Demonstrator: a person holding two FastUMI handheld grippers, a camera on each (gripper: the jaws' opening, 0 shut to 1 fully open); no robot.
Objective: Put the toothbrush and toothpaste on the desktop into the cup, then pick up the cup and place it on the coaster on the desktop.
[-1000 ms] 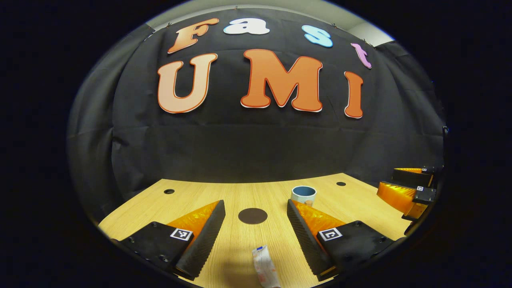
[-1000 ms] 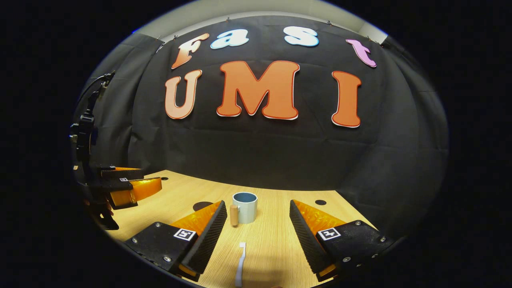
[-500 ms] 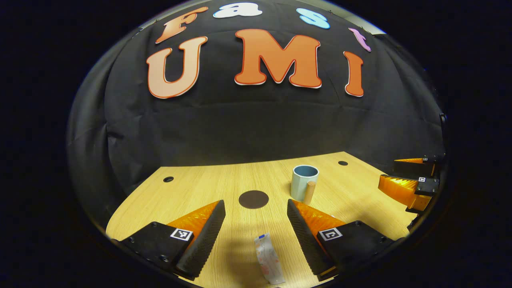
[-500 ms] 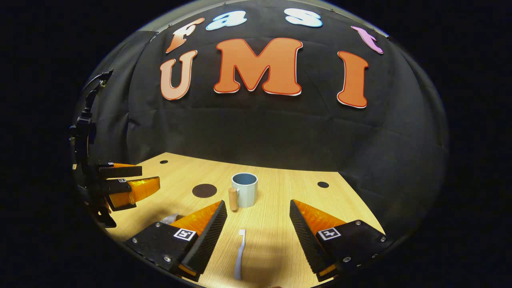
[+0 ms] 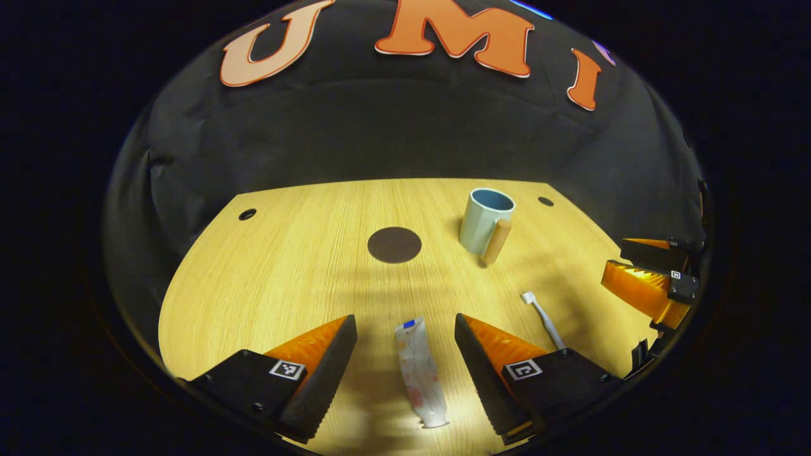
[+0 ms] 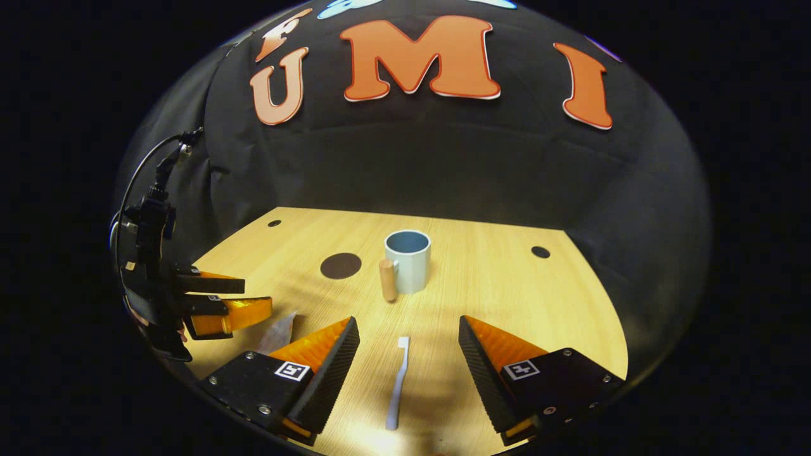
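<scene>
A white toothpaste tube [image 5: 421,373] lies flat on the wooden desktop [image 5: 291,266] between the spread fingers of my left gripper [image 5: 405,329], which is open above it. A white toothbrush [image 6: 398,382] lies lengthwise between the fingers of my open right gripper [image 6: 408,332]. The pale blue cup [image 6: 408,260] with a wooden handle [image 6: 387,280] stands upright farther back. Left of the cup sits the dark round coaster [image 6: 340,265]. In the left gripper view the cup [image 5: 483,219], coaster [image 5: 394,244] and toothbrush [image 5: 542,318] also show, with the right gripper [image 5: 652,278] at the right edge.
Small dark holes [image 6: 540,251] mark the desktop near its back corners. The left gripper [image 6: 209,303] and its cable hang at the left of the right gripper view, over the toothpaste tube [image 6: 277,332]. Black cloth walls close off the back of the desk.
Both grippers have tilted downward and risen, so more of the desktop shows. The toothpaste and toothbrush now sit fully between their fingers. Both grippers stay open.
</scene>
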